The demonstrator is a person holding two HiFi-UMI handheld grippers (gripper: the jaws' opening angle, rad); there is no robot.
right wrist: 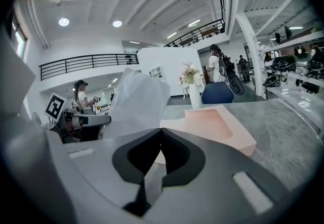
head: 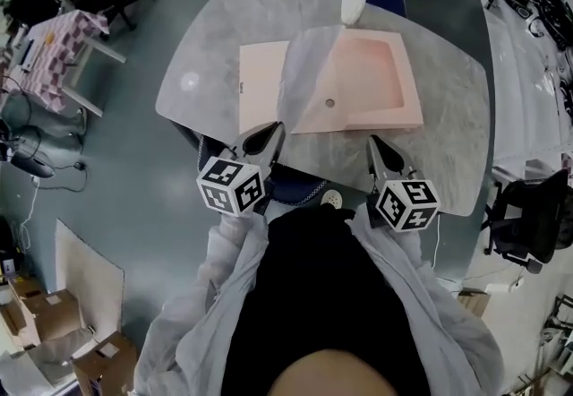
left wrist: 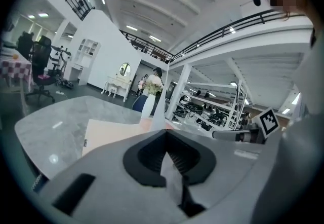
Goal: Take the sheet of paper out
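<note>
Left gripper (head: 273,133) and right gripper (head: 373,143) each seem clamped on the translucent white paper sheet (head: 304,72). Raise both evenly, so it clears the shallow pink cardboard box (head: 410,103) untorn.

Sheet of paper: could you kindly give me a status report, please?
Left gripper shut on sheet of paper, corner held up over pink box. Right gripper shut, at box's near edge. Nothing in the way.

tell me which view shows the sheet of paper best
Right gripper view: the sheet of paper stands raised, pale against the room. Head view shows it as a faint veil over the pink box. Left gripper view shows just a strip pinched in the left gripper.
</note>
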